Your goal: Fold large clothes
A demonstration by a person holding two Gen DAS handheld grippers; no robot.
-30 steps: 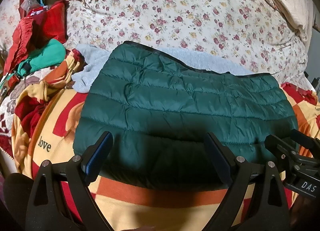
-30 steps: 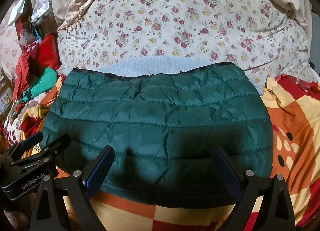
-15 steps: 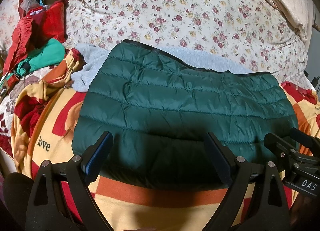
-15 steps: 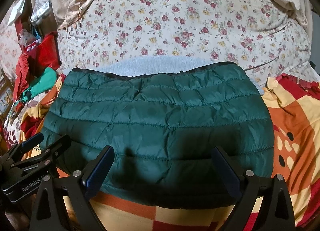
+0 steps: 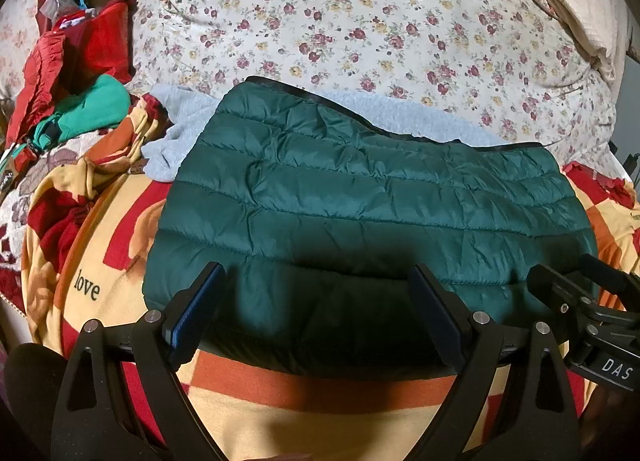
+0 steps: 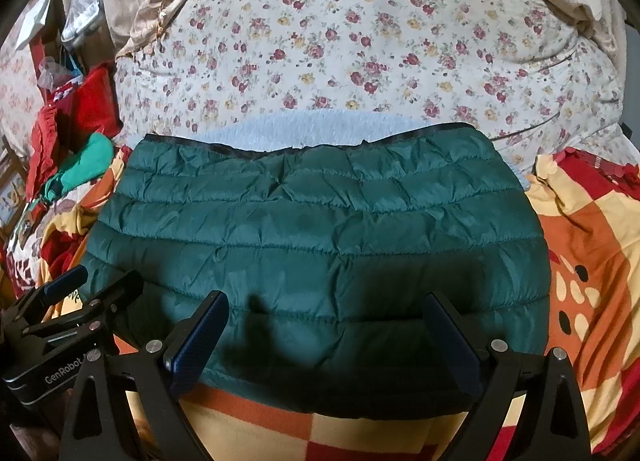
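A dark green quilted puffer jacket [image 5: 360,197] lies folded into a wide rectangle on the bed, its pale blue fleece lining [image 5: 400,113] showing along the far edge. It also fills the middle of the right wrist view [image 6: 320,229]. My left gripper [image 5: 316,301] is open and empty, hovering over the jacket's near edge. My right gripper [image 6: 326,325] is open and empty, over the same near edge further right. Each gripper shows in the other's view: the right one at the right edge [image 5: 592,309], the left one at the left edge [image 6: 68,309].
The jacket rests on a yellow, orange and red patterned blanket [image 5: 100,261]. A floral quilt [image 5: 380,21] is bunched behind it. Red and bright green clothes [image 5: 80,109] are piled at the far left, with bags and clutter behind.
Both grippers stay open and almost still. The views have shifted very slightly; the jacket has not moved.
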